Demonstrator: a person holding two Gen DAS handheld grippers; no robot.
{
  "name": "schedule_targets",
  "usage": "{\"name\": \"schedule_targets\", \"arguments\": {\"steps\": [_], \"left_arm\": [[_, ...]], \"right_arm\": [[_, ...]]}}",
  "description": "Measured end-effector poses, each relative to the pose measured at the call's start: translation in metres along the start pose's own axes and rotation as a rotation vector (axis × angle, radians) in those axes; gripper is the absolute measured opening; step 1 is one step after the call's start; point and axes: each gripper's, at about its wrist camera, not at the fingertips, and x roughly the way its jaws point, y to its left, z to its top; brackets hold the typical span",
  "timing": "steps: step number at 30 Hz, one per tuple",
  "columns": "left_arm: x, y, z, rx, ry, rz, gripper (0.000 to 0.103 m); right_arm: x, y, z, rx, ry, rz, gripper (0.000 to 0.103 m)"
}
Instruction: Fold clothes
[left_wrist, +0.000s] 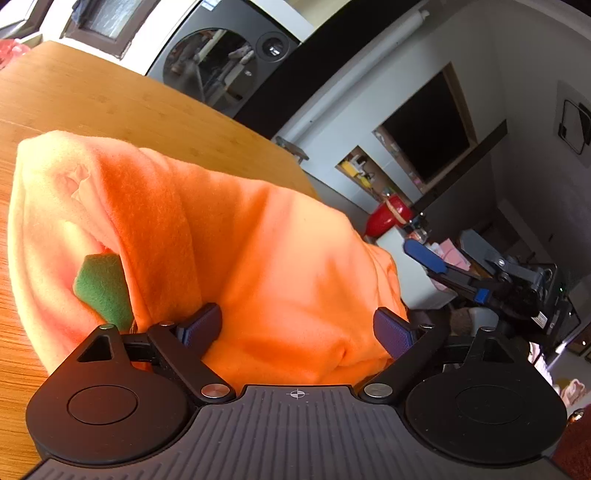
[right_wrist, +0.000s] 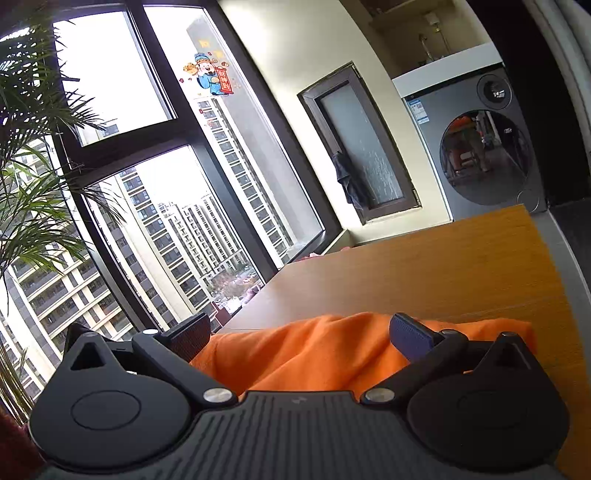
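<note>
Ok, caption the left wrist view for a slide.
Left gripper, jaws open, over orange garment on wooden table.

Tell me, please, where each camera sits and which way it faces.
Left wrist: on the left tool, angled down over the orange garment on the wooden table; its open fingers and the right tool show.
Right wrist: on the right tool, facing the window; its open fingers show.
Shared: garment, table, washing machine.
</note>
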Motion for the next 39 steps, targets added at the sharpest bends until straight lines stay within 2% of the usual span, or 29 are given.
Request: {"name": "schedule_targets", "arguments": {"steps": [2, 4, 8, 11, 16, 18, 19, 21, 22, 23, 25, 27, 29, 30, 32, 34, 36, 39], "left_arm": [[-0.002, -0.005, 0.002, 0.023, 0.007, 0.011, 0.093], [-0.012, -0.011, 0.007, 0.037, -0.011, -0.012, 0.095], [-0.034, -0.020, 0.033, 0.059, -0.130, -0.108, 0.100], [-0.028, -0.017, 0.054, 0.025, -0.176, -0.145, 0.102], [0.010, 0.030, 0.053, -0.149, -0.077, -0.063, 0.102], [0.014, 0.054, 0.045, -0.222, -0.066, -0.048, 0.095], [0.007, 0.061, 0.044, -0.252, -0.087, -0.055, 0.088], [-0.008, 0.074, 0.040, -0.312, -0.129, -0.068, 0.088], [-0.016, 0.078, 0.039, -0.331, -0.148, -0.066, 0.089], [-0.026, 0.075, 0.039, -0.326, -0.164, -0.046, 0.096], [-0.046, 0.064, 0.038, -0.296, -0.181, -0.042, 0.098], [-0.056, 0.049, 0.036, -0.270, -0.159, -0.133, 0.099], [-0.052, 0.035, 0.029, -0.266, -0.103, -0.248, 0.101], [-0.044, 0.029, 0.025, -0.270, -0.062, -0.277, 0.101], [-0.020, 0.021, 0.015, -0.282, 0.032, -0.276, 0.102], [0.001, 0.024, 0.007, -0.303, 0.090, -0.238, 0.101], [0.012, 0.028, 0.007, -0.330, 0.100, -0.242, 0.101], [0.021, 0.033, 0.015, -0.315, 0.088, -0.223, 0.101]], "right_arm": [[0.037, -0.015, -0.015, 0.071, 0.114, -0.101, 0.103], [0.051, -0.021, -0.030, 0.072, 0.121, -0.161, 0.103], [0.046, -0.012, -0.036, 0.014, 0.125, -0.165, 0.103], [0.044, -0.011, -0.038, 0.014, 0.120, -0.164, 0.103], [0.044, -0.006, -0.040, 0.007, 0.103, -0.178, 0.103], [0.042, -0.008, -0.040, 0.018, 0.092, -0.170, 0.103], [0.043, -0.009, -0.040, 0.024, 0.089, -0.167, 0.103], [0.044, -0.011, -0.039, 0.029, 0.091, -0.165, 0.103], [0.044, -0.011, -0.039, 0.028, 0.093, -0.165, 0.103], [0.044, -0.011, -0.039, 0.027, 0.095, -0.167, 0.103], [0.045, -0.010, -0.039, 0.026, 0.097, -0.169, 0.103], [0.045, -0.010, -0.039, 0.028, 0.098, -0.169, 0.103], [0.046, -0.009, -0.038, 0.025, 0.106, -0.172, 0.103], [0.046, -0.009, -0.038, 0.023, 0.110, -0.174, 0.103], [0.048, -0.007, -0.036, 0.006, 0.129, -0.180, 0.103], [0.049, -0.003, -0.030, -0.027, 0.158, -0.190, 0.103], [0.039, 0.002, -0.018, -0.065, 0.143, -0.191, 0.103], [0.019, 0.004, 0.006, -0.157, 0.052, -0.249, 0.103]]}}
